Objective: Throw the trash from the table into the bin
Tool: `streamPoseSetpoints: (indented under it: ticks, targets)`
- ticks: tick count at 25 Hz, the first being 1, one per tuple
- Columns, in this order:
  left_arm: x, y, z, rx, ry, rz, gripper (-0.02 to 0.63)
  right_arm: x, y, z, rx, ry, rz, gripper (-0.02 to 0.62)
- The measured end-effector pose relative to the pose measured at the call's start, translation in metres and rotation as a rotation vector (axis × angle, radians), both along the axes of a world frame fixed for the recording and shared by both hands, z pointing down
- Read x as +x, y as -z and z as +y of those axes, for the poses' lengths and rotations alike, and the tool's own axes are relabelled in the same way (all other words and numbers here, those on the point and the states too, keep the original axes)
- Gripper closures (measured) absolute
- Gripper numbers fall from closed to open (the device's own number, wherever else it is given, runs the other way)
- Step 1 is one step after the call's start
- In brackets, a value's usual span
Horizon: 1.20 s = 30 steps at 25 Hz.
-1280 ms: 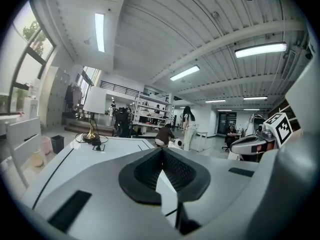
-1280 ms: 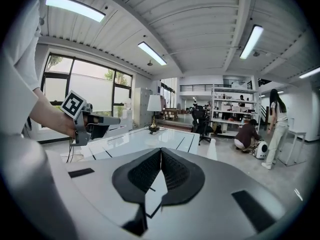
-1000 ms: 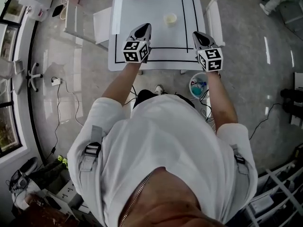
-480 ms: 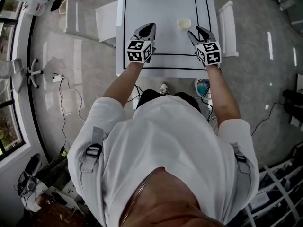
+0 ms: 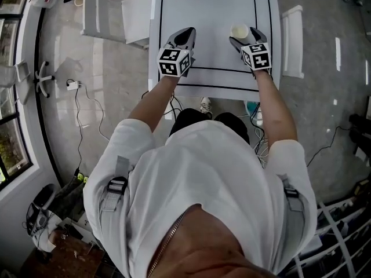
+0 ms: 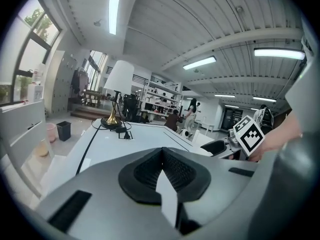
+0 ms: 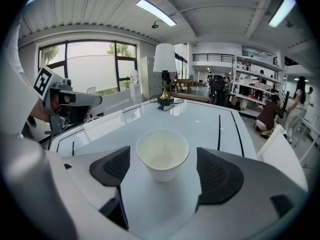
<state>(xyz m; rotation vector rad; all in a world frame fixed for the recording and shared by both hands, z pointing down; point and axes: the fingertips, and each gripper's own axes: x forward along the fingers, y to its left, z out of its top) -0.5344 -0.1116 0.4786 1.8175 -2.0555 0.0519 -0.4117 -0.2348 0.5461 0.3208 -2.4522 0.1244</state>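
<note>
The right hand-held gripper (image 5: 246,38) has just swung its jaws wide. A second ago they were together, near the counter's (image 5: 214,4) front edge and well short of the cup (image 7: 162,154). Since then both arms have pushed forward and down. The cup now sits near the upper right of the head view, right at the jaw tips. In the right gripper view it stands upright on the counter in the gap between the pads. Bare space shows on either side of it, so nothing is pressing on it yet.

The left hand-held gripper (image 6: 162,159) is pinched together with nothing in it. It hangs over the counter to the left, well apart from the cup.

To my eye the reach is about done and the grab comes next: slide in a touch further, then close gently, since a paper cup that light could tip or crumple. Only a sliver of the bin (image 5: 250,105) shows below the counter's near edge, beside the right forearm.
</note>
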Motion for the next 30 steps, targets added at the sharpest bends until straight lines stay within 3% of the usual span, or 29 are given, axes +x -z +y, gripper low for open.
streamPoseSetpoints:
  ticks: [7,10,13,21,25,30]
  targets:
    - [-0.005,-0.007,0.015,-0.012,0.018,0.007,0.595,-0.008,-0.018,-0.007,-0.009,-0.033,0.036,0.208]
    - [-0.009,-0.010,0.022,-0.017,0.020,0.004,0.595,-0.012,-0.017,-0.003,-0.004,-0.047,0.019,0.335]
    - [-0.012,-0.009,0.024,-0.020,0.017,0.002,0.595,-0.013,-0.012,0.001,0.000,-0.055,0.001,0.391]
    - [0.011,0.001,0.011,0.007,-0.053,-0.006,0.595,0.016,0.019,0.006,0.024,-0.123,-0.072,0.437]
    - [0.046,0.011,-0.007,0.029,-0.113,-0.001,0.595,0.060,0.051,0.001,0.061,-0.182,-0.123,0.448]
    - [0.127,0.037,-0.049,0.082,-0.249,-0.009,0.595,0.163,0.101,-0.015,0.138,-0.319,-0.186,0.453]
